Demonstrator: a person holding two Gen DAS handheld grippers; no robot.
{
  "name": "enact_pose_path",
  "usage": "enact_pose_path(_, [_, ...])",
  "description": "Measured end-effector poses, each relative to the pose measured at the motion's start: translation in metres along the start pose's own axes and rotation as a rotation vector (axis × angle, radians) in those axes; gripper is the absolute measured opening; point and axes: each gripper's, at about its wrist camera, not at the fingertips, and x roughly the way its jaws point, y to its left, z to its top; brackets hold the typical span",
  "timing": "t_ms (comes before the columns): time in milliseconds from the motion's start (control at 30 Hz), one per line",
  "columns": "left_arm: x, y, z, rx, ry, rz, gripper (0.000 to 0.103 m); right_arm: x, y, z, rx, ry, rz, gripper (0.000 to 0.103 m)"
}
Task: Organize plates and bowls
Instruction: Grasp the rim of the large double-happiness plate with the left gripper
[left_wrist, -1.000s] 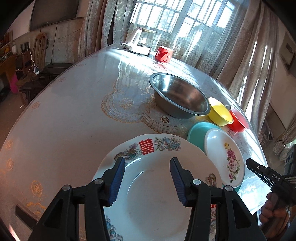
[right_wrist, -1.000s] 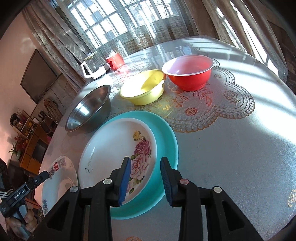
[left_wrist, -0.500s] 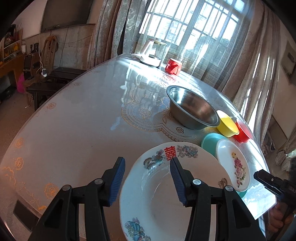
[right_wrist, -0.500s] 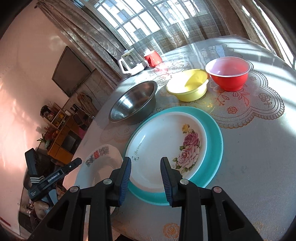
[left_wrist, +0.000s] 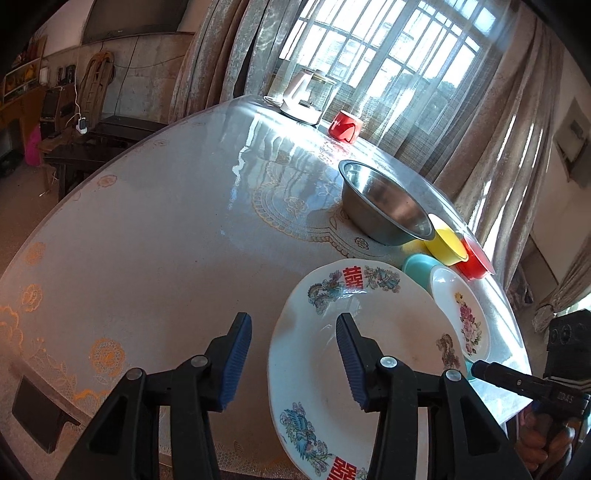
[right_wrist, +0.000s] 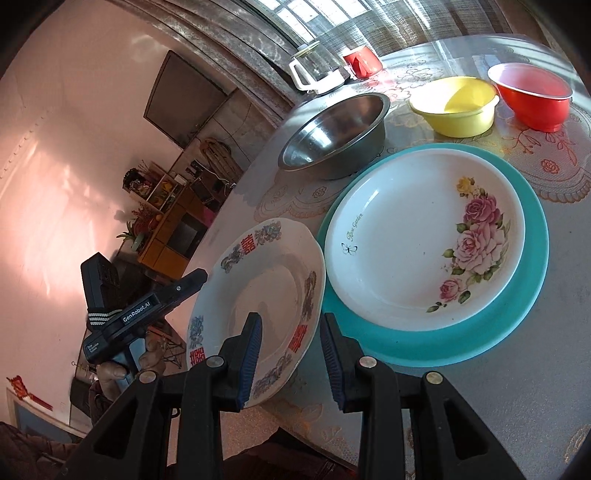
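Observation:
A white plate with red characters and bird motifs (left_wrist: 373, 354) lies at the table's near edge; it also shows in the right wrist view (right_wrist: 269, 288). My left gripper (left_wrist: 293, 363) is open over its left rim. My right gripper (right_wrist: 290, 363) is open over its near right rim. A white rose plate (right_wrist: 417, 247) sits on a teal plate (right_wrist: 532, 236). Behind stand a steel bowl (right_wrist: 332, 136), a yellow bowl (right_wrist: 454, 105) and a red bowl (right_wrist: 532, 94). In the left wrist view the steel bowl (left_wrist: 384, 206) is mid-table.
A glass pitcher (left_wrist: 306, 96) and a red cup (left_wrist: 345, 125) stand at the table's far side by the curtained window. The round table (left_wrist: 147, 240) has a lace-patterned cloth. The table edge runs just below both grippers.
Both grippers have swung left. The left gripper has shifted from over the plate's middle to its left rim. The right gripper has moved from the rose plate to the plate with red characters.

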Motion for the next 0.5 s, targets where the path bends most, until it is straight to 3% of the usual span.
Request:
enact_pose_path(233, [0.008,-0.001,-0.008,0.02,0.033,0.002,0.045,0.017,-0.001,-0.001,-0.005,0.031,-0.029,0.032])
enact_pose_path(500, [0.012,-0.001,-0.014,0.04,0.031,-0.011,0.035,0.03,0.002,-0.001,-0.044,0.04,-0.065,0.029])
